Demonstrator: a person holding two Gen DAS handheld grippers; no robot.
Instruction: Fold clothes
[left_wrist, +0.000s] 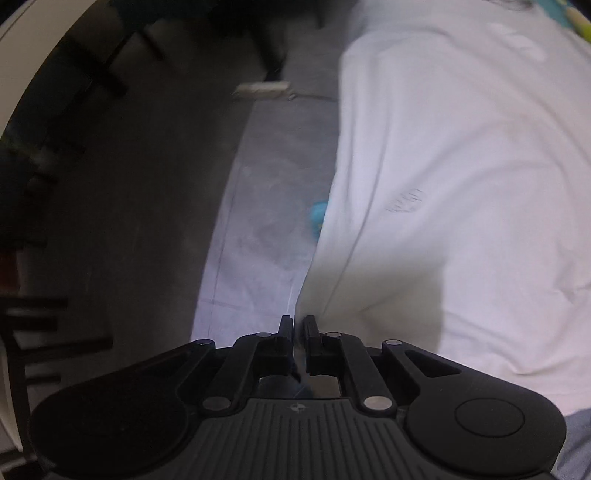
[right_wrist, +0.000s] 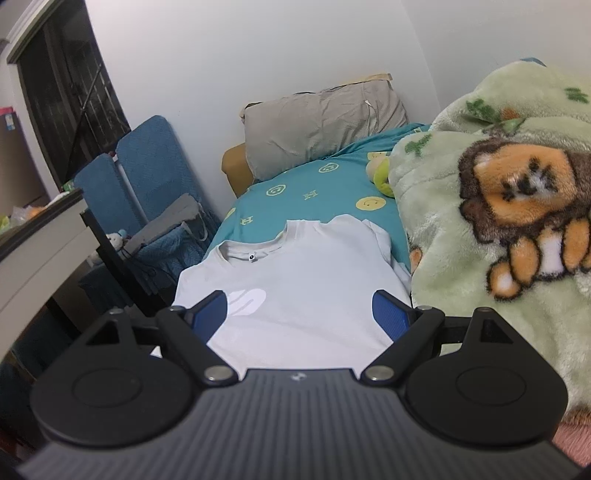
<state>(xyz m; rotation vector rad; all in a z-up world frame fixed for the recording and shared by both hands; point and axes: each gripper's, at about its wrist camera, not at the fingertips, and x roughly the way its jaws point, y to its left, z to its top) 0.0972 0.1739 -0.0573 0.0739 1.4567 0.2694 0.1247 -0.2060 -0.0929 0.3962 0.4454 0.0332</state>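
Left wrist view: dim, motion-blurred throughout; floor dark, white shirt brightest, soft shadow beside the fingers. Right wrist view: evenly lit, sharp; blanket slightly soft. Fisheye bending, dark corners.

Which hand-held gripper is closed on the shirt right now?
The left hand-held gripper: its fingers are pinched together on the white T-shirt edge. The right hand-held gripper hangs wide open above the shirt, blue pads apart.
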